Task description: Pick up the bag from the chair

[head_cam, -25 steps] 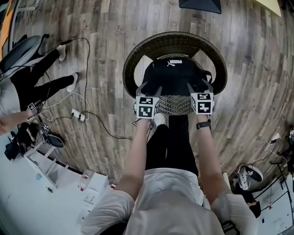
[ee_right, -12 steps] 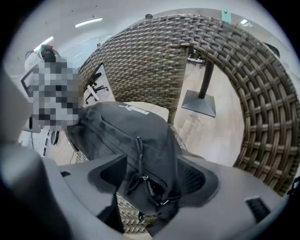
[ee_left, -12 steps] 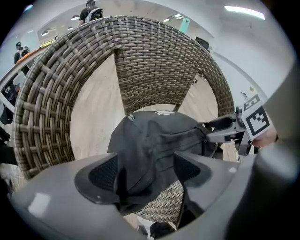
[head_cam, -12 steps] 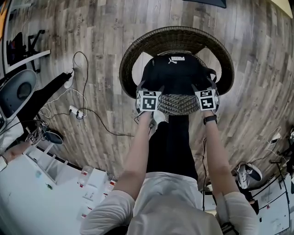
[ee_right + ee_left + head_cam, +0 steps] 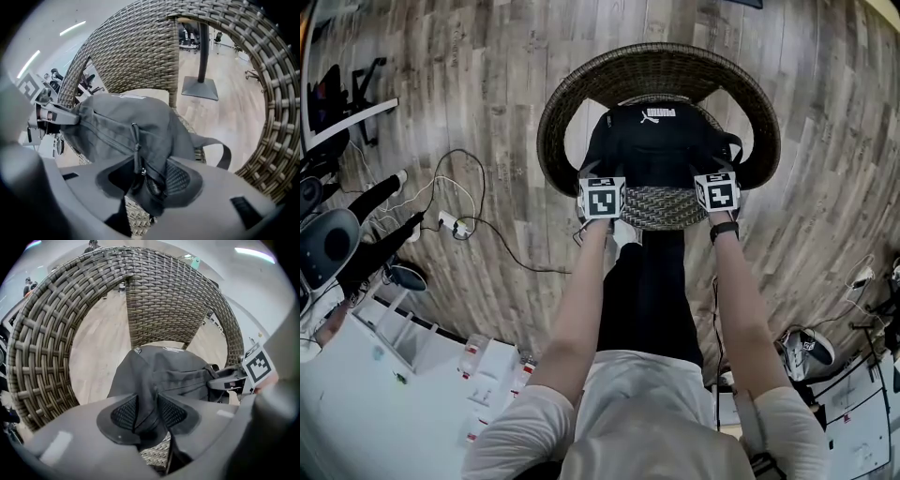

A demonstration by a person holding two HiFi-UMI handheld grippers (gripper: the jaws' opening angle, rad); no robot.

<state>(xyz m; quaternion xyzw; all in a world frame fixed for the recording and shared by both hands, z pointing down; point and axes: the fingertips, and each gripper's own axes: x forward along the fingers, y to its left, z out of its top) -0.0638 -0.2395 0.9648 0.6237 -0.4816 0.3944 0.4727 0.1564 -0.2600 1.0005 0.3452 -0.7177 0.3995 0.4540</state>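
Floor at left: wood planks (image 5: 506,56), with white and black cables (image 5: 469,202) looped across them.
Left gripper (image 5: 601,174): pointed steeply down at the left front corner of the bag (image 5: 654,141); jaws just been closing, now clenched on a bunched fold of its black fabric, pinched between both ribbed pads (image 5: 125,412).
Bag: black, lying on the seat inside the curved back, white logo at the far edge; strap (image 5: 212,140) looping off its right side.
Right gripper (image 5: 713,169): pointed steeply down at the right front corner; jaws just been closing — grasping a fold of fabric with the zipper (image 5: 136,150) running through it.
Chair (image 5: 656,66): round, woven wicker, back curving around the bag — both grippers at its near seat edge.
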